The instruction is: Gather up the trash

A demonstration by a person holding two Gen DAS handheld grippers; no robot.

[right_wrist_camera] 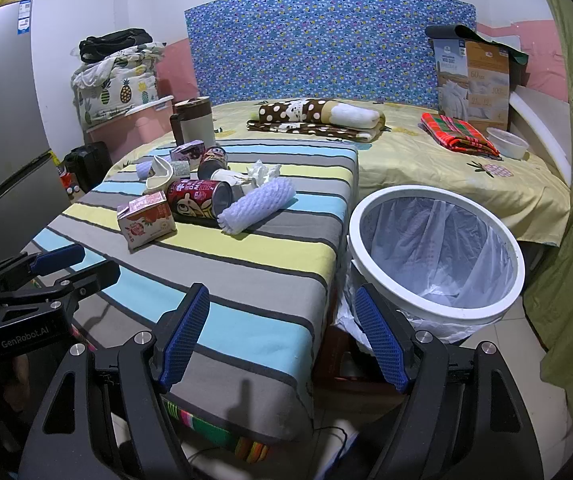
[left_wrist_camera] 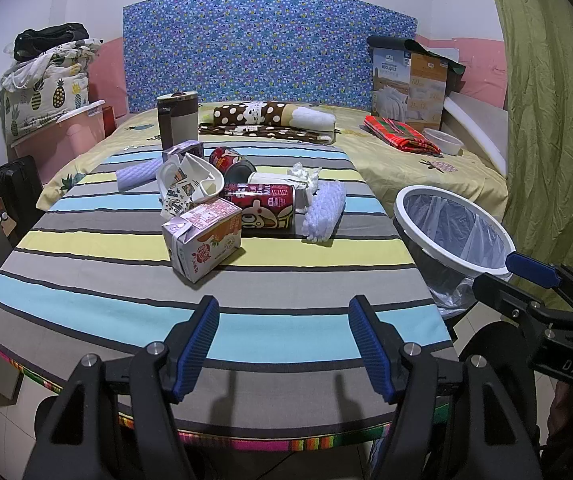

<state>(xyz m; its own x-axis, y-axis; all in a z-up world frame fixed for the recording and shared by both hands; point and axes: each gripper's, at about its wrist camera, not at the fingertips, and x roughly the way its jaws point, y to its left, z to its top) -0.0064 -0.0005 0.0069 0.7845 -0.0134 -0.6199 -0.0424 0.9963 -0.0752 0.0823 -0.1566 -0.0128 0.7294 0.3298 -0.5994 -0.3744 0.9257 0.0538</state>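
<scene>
Trash pile: clustered mid-table on the striped tablecloth (left_wrist_camera: 86, 300), toward the far half, none of it held.
Juice carton (left_wrist_camera: 202, 240): nearest piece, lying tilted, touching the red can behind it.
Red can (left_wrist_camera: 266, 210): on its side, open end toward the bin side, between carton and foam net sleeve.
Foam net sleeve (left_wrist_camera: 324, 212): white, lying just right of the red can, touching it in the right wrist view.
Crumpled tissue (left_wrist_camera: 304, 174): behind the red can, resting on a pale flattened wrapper.
Crushed paper cup (left_wrist_camera: 188, 182): printed, folded in on itself, left of the red can.
Second can (left_wrist_camera: 232, 162): dark red, on its side behind the cup.
Small purple carton (left_wrist_camera: 182, 150): farthest back, beside a lilac foam sleeve (left_wrist_camera: 136, 174).
Trash bin (right_wrist_camera: 514, 280): white rim, clear plastic liner, nothing visible inside, standing on the floor just off the table's right edge.
Left gripper (left_wrist_camera: 284, 346): blue-padded jaws spread wide, empty, hovering over the table's near edge, well short of the pile.
Right gripper (right_wrist_camera: 282, 340): jaws spread wide, empty, straddling the table's right corner and the bin's rim.
Tumbler (left_wrist_camera: 177, 120): brown-and-cream, upright at the table's far edge.
Bed (left_wrist_camera: 406, 160): beyond the table, yellow sheet, with a polka-dot blanket (left_wrist_camera: 266, 118), plaid cloth (left_wrist_camera: 400, 132) and white bowl (left_wrist_camera: 442, 140).
Headboard (left_wrist_camera: 266, 48): blue patterned.
Curtain (left_wrist_camera: 558, 120): green, at right.
</scene>
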